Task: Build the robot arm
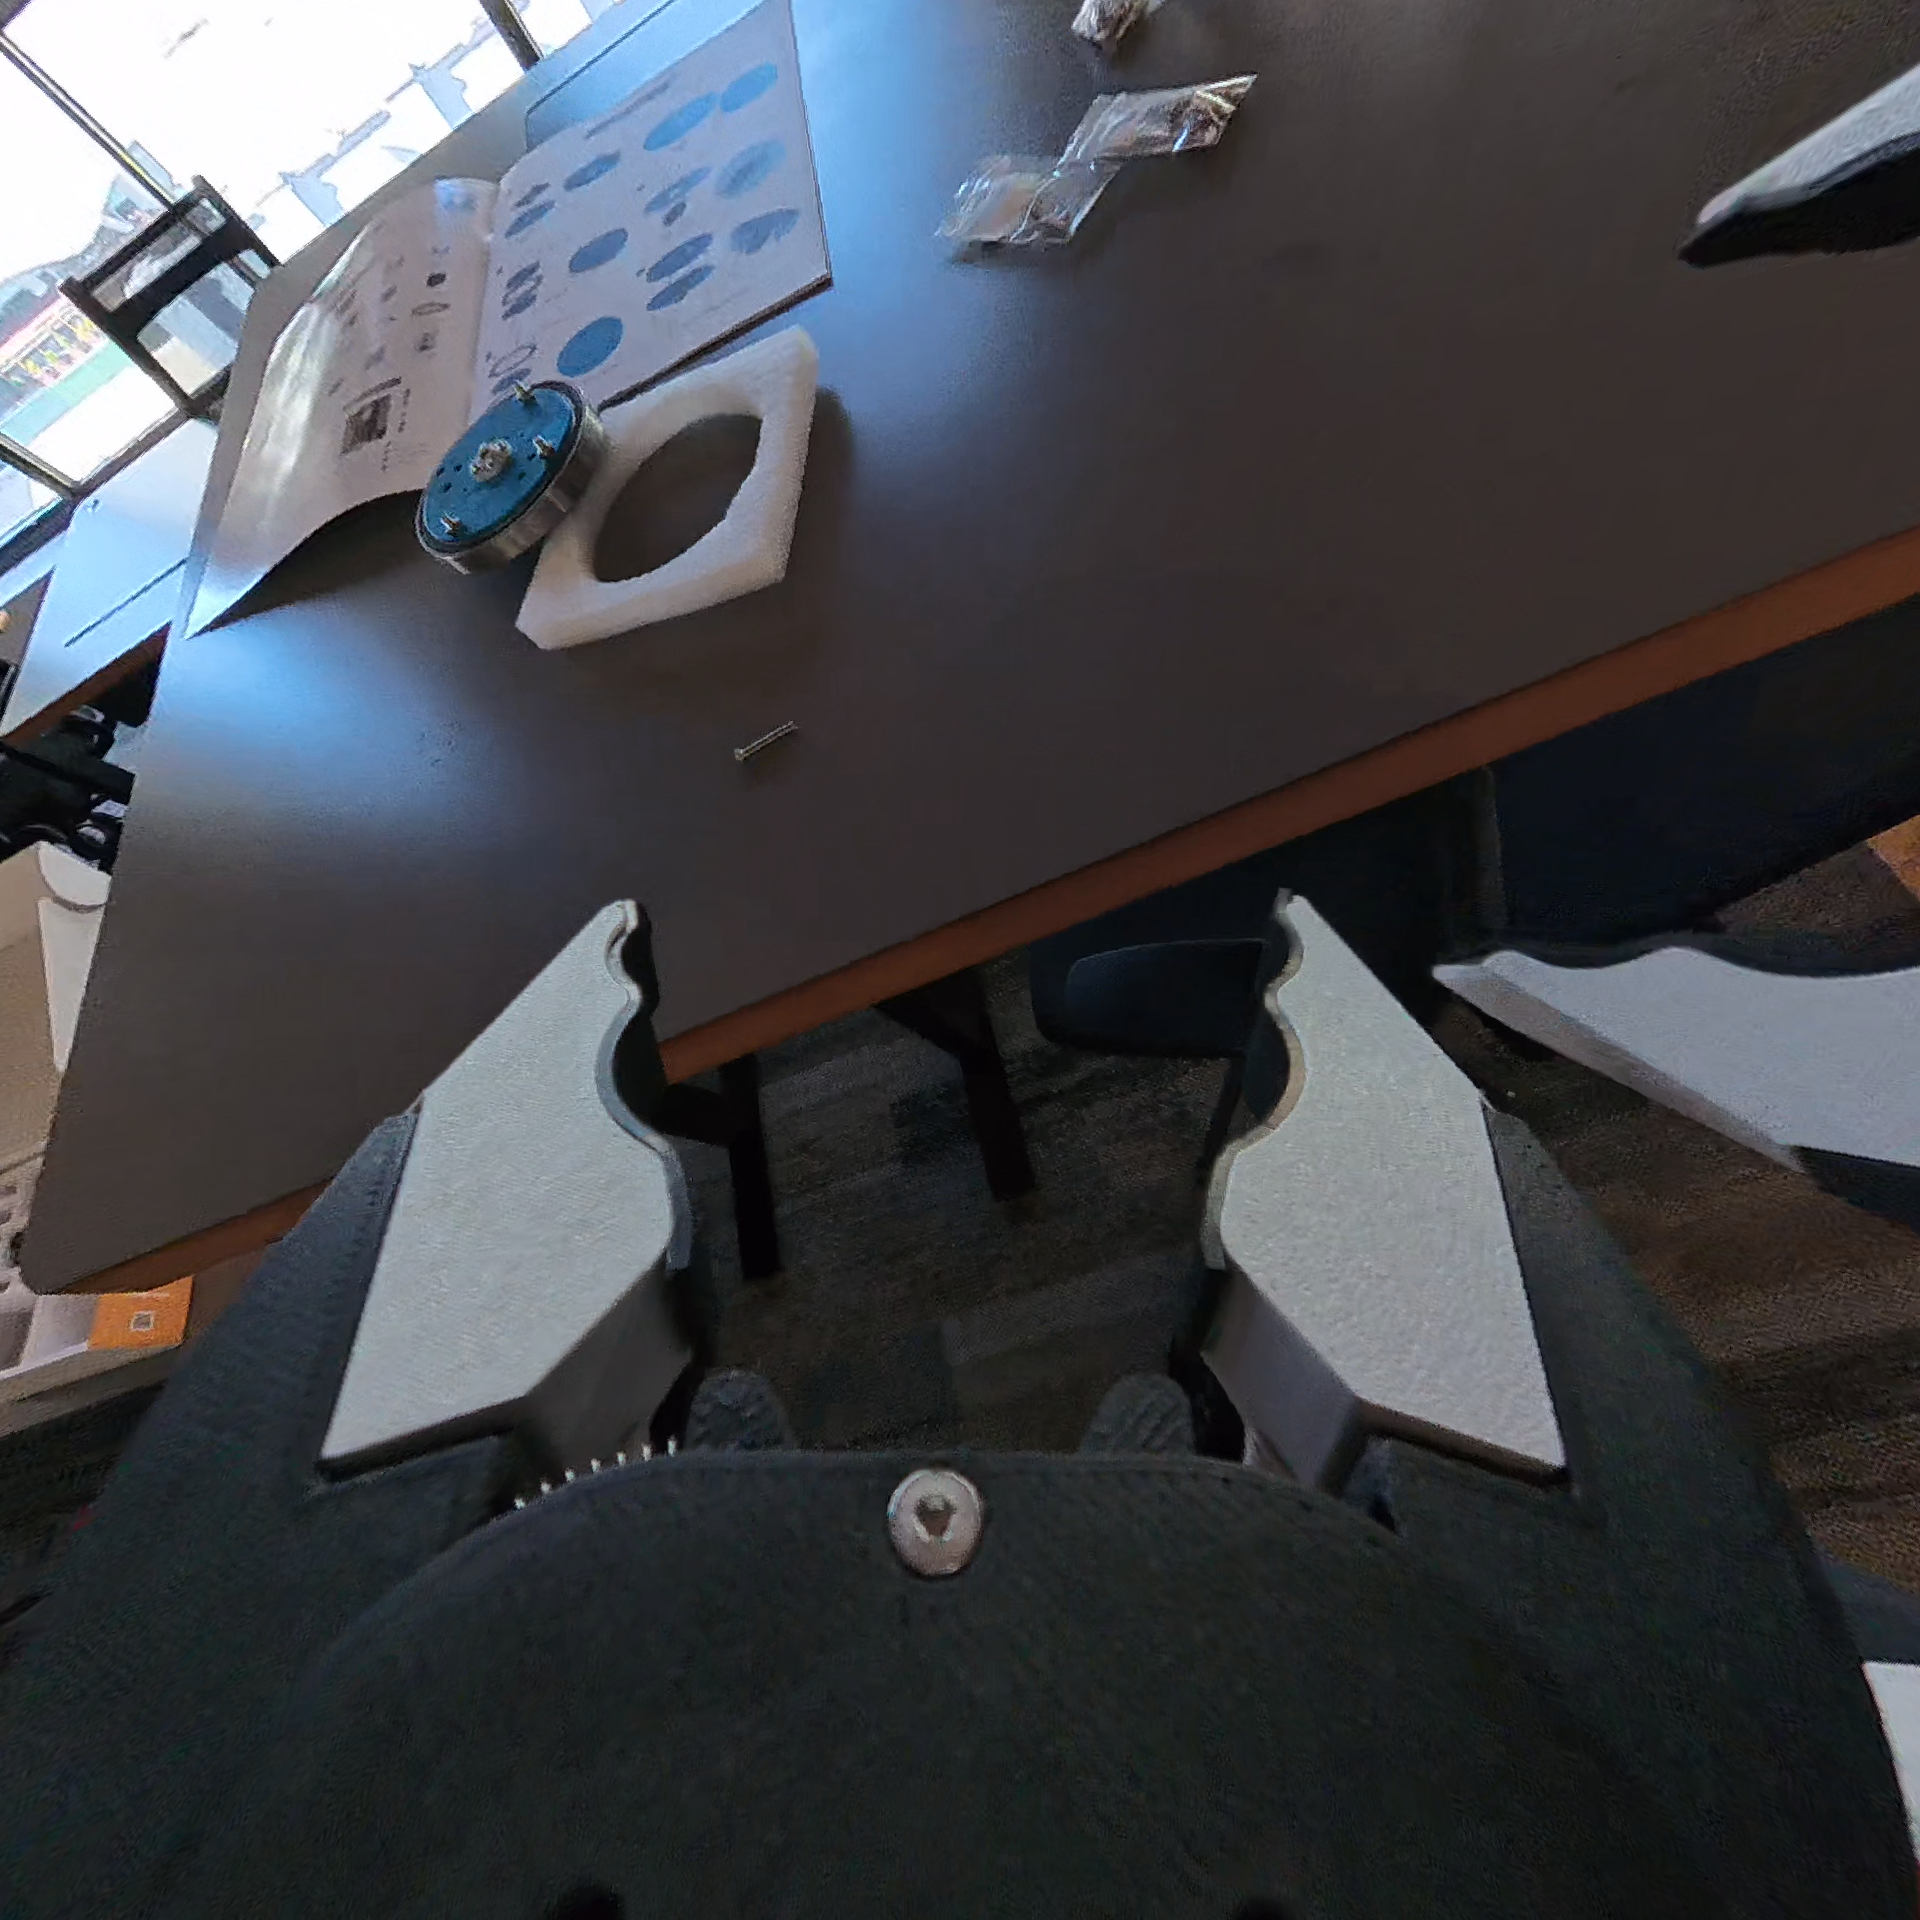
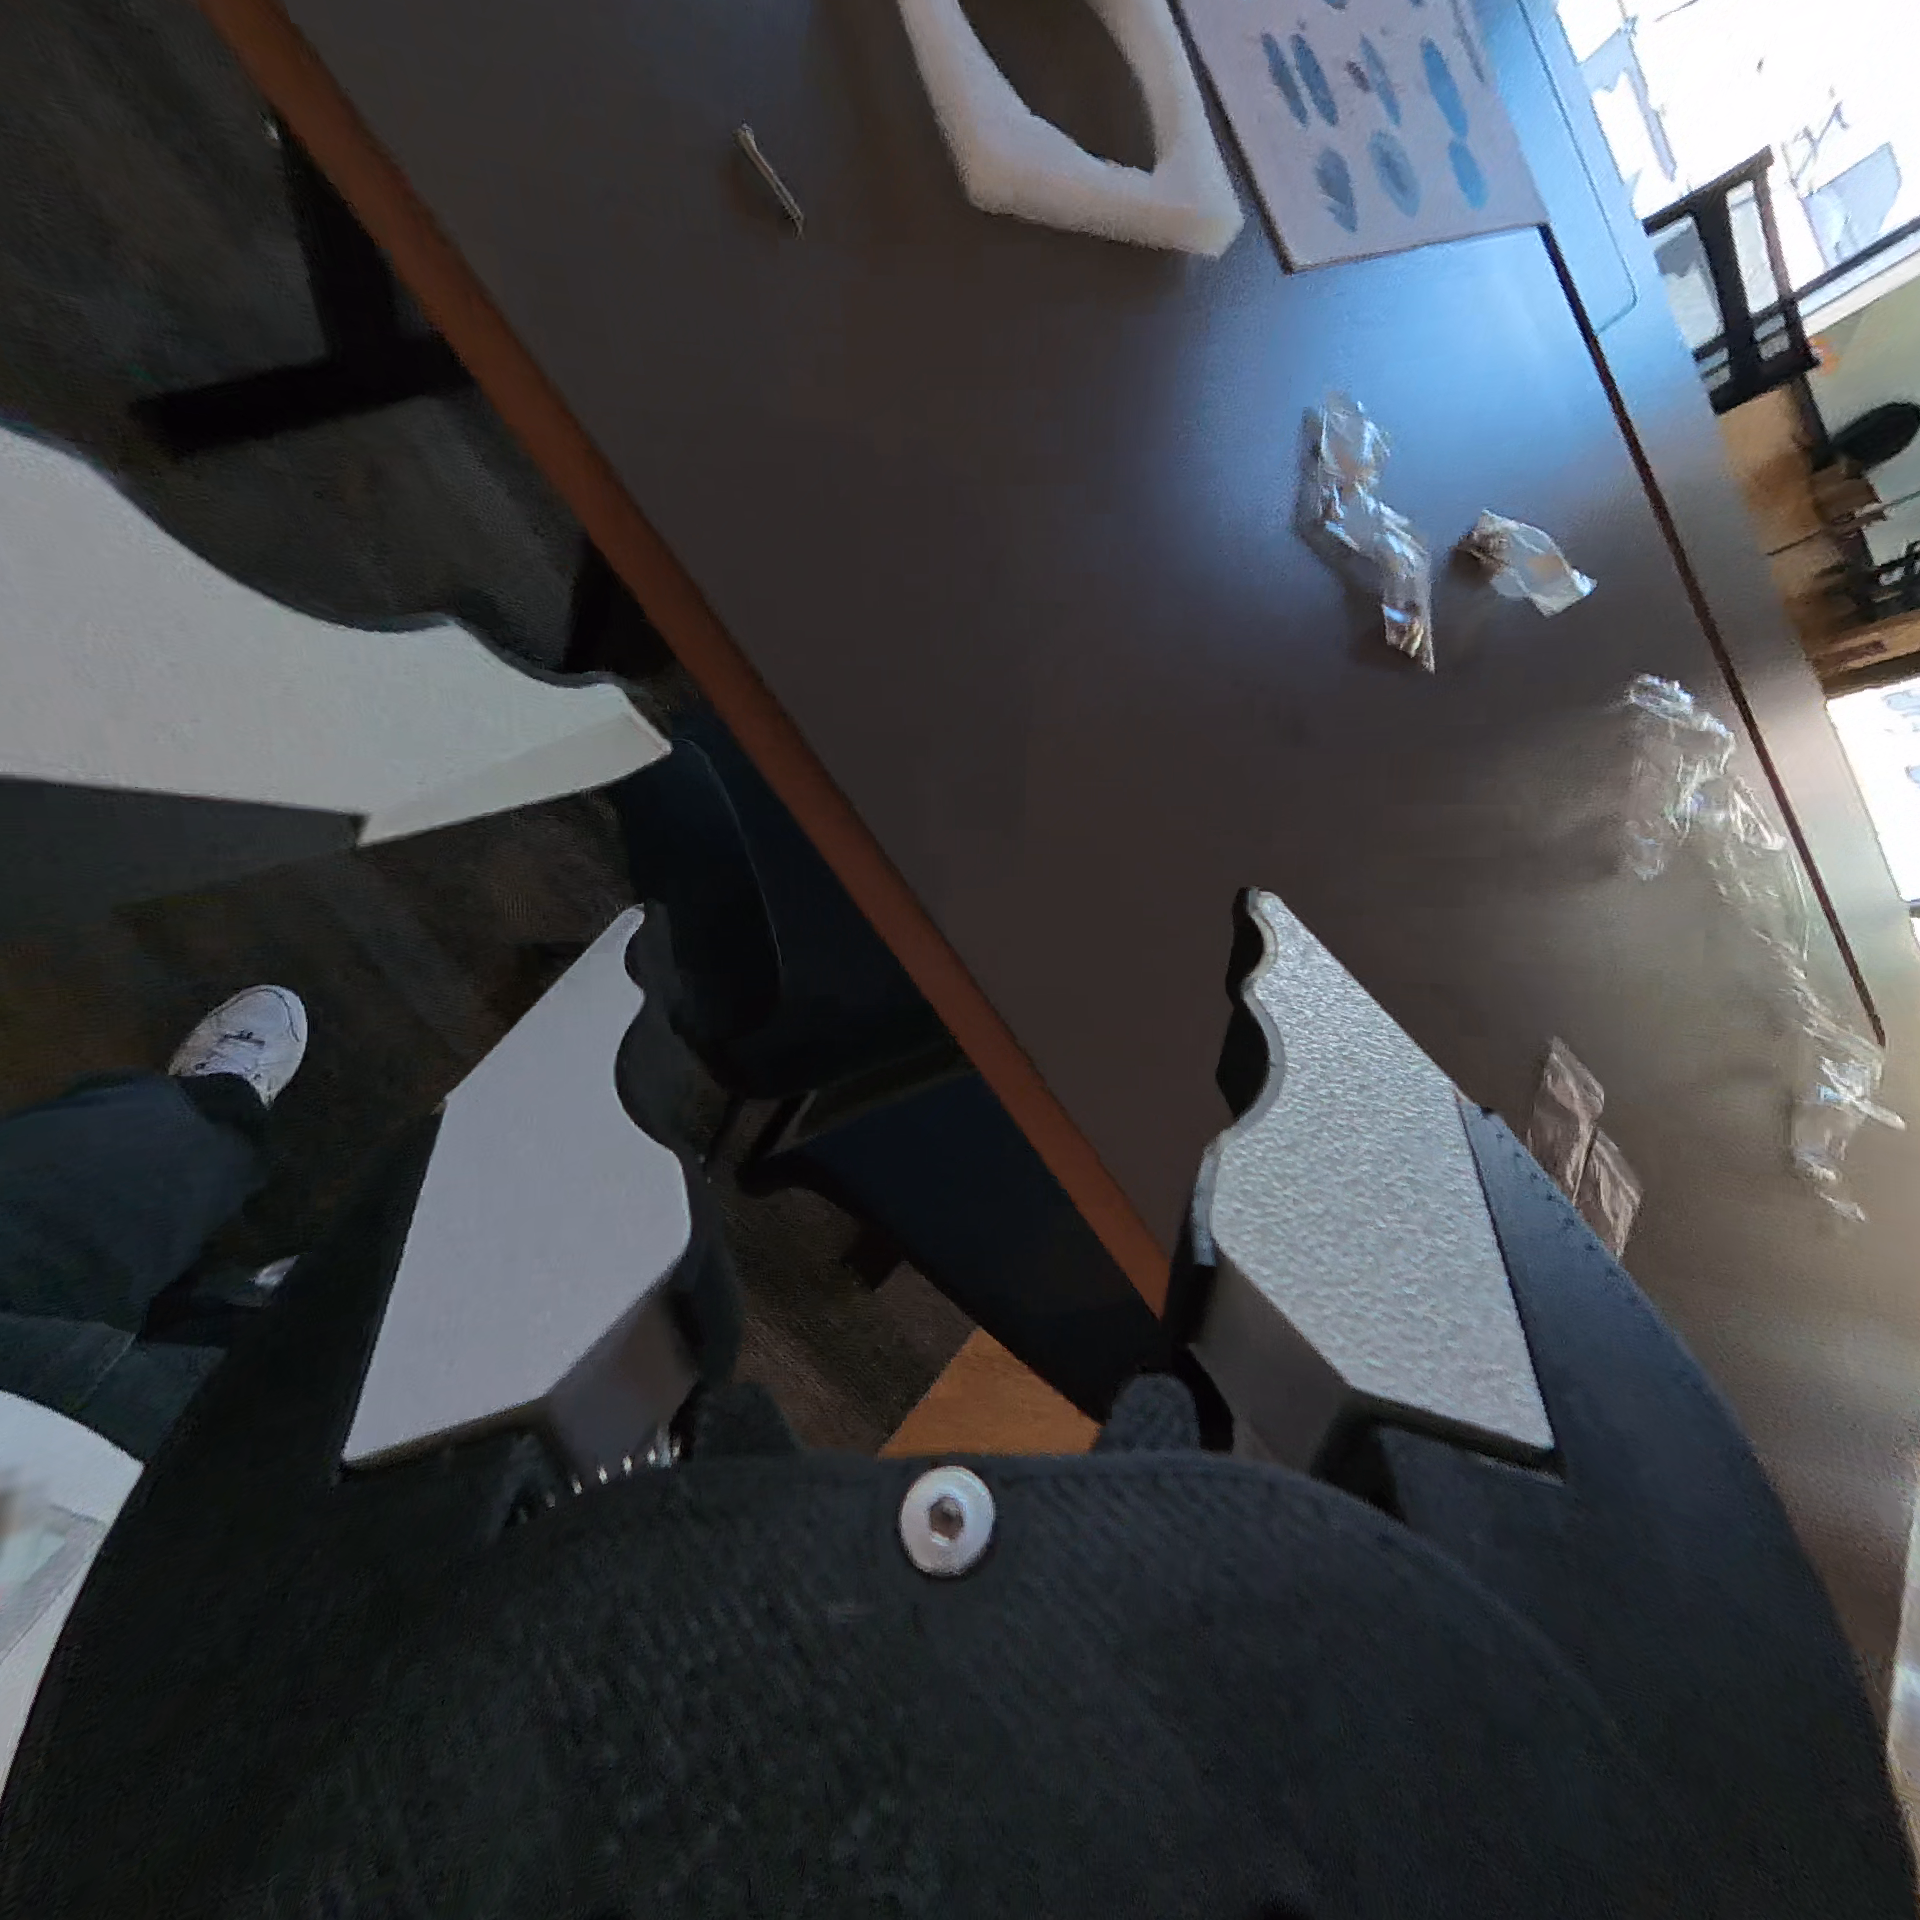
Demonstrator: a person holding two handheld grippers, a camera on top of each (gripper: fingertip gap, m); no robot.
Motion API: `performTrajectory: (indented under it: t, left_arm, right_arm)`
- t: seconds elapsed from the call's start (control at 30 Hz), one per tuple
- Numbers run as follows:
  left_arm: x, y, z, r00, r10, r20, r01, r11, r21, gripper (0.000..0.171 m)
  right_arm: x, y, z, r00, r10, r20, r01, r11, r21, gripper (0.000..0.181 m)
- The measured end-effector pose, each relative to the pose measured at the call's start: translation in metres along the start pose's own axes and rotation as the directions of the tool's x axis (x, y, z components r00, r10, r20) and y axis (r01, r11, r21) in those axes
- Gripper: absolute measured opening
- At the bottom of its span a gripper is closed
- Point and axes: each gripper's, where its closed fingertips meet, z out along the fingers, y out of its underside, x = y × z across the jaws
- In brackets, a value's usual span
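At the near edge of the big dark grey table (image 1: 1039,520) with the orange-brown rim, we see the left gripper (image 1: 956,971) hanging in the air with its two white fingers wide apart and nothing between them. One white fingertip (image 1: 608,956) sits over the tabletop, and the other is out past the edge, over the carpet.

The nearest thing to it is a small thin silver screw (image 1: 765,741), lying alone on the table a little way in from the near edge. Farther in lies a white foam square with a round hole (image 1: 774,457). A round metal disc with a blue top and little pins (image 1: 509,476) touches the foam's side (it partly rests on paper). That paper is an open white booklet with blue round pictures (image 1: 665,229), which reaches toward the far edge by the bright windows. A few small clear plastic bags (image 1: 1091,166) lie well apart from these, toward the far right corner.

The right gripper (image 2: 945,961) is also spread wide and holds nothing. Its right finger is over the table, and its left finger is off the edge, above the floor. Near its right finger lie crinkly clear plastic bags (image 2: 1361,520) and a long blurry piece of clear wrap (image 2: 1714,852) by the table's far edge. Down on the carpet we can see a person's white shoe (image 2: 244,1039) and dark trouser leg.
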Motion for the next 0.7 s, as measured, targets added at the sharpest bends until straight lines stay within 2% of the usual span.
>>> performTrajectory:
  t: [0.07, 0.17, 0.27, 0.37, 0.43, 0.47, 0.5, 0.53, 0.6, 0.67, 0.7]
  left_arm:
    - [0.003, 0.001, 0.003, 0.999, -0.005, -0.040, 0.006, 1.000, 0.003, 0.114]
    - [-0.008, -0.001, 0.010, 0.998, 0.056, -0.011, -0.055, 0.998, 0.022, 0.113]
    - [-0.029, -0.003, 0.022, 0.999, 0.034, -0.035, -0.034, 0.999, 0.021, 0.114]
    - [-0.040, -0.007, 0.037, 0.994, 0.071, -0.084, -0.069, 0.997, 0.031, 0.111]
    - [-0.067, -0.007, 0.051, 0.981, 0.194, -0.002, -0.194, 0.981, 0.027, 0.113]
    - [-0.086, -0.008, 0.057, 0.984, 0.180, 0.000, -0.180, 0.983, 0.035, 0.111]
    - [-0.107, -0.013, 0.060, 0.993, 0.098, -0.064, -0.093, 0.993, 0.075, 0.111]
    - [-0.133, -0.026, 0.058, 0.987, -0.028, -0.155, 0.051, 0.988, 0.145, 0.112]
    - [-0.202, -0.055, 0.043, 0.926, -0.211, -0.313, 0.309, 0.899, 0.310, 0.112]
    - [-0.263, -0.079, 0.028, 0.892, -0.216, -0.397, 0.402, 0.781, 0.479, 0.102]
    - [-0.280, -0.086, 0.030, 0.892, -0.174, -0.418, 0.393, 0.754, 0.527, 0.097]
  right_arm:
    - [0.008, -0.008, 0.004, 0.999, 0.029, -0.022, -0.029, 1.000, 0.007, 0.106]
    - [0.014, -0.017, 0.012, 0.998, 0.063, -0.028, -0.063, 0.998, -0.005, 0.104]
    - [0.004, -0.021, 0.028, 0.999, 0.021, -0.034, -0.023, 0.999, -0.037, 0.105]
    - [0.014, -0.042, 0.046, 0.996, 0.079, -0.037, -0.080, 0.996, -0.030, 0.105]
    - [0.037, -0.069, 0.049, 0.990, 0.114, -0.078, -0.113, 0.993, 0.023, 0.104]
    - [0.053, -0.090, 0.047, 0.985, 0.143, -0.099, -0.134, 0.987, 0.094, 0.103]
    - [0.070, -0.115, 0.041, 0.977, 0.188, -0.096, -0.166, 0.965, 0.202, 0.101]
    - [0.087, -0.143, 0.034, 0.969, 0.236, -0.066, -0.202, 0.922, 0.331, 0.095]
    - [0.104, -0.197, 0.022, 0.971, 0.226, 0.078, -0.229, 0.790, 0.569, 0.075]
    - [0.097, -0.230, 0.030, 0.961, 0.070, 0.269, -0.241, 0.692, 0.680, 0.046]
    - [0.091, -0.237, 0.046, 0.928, 0.014, 0.371, -0.276, 0.694, 0.665, 0.040]
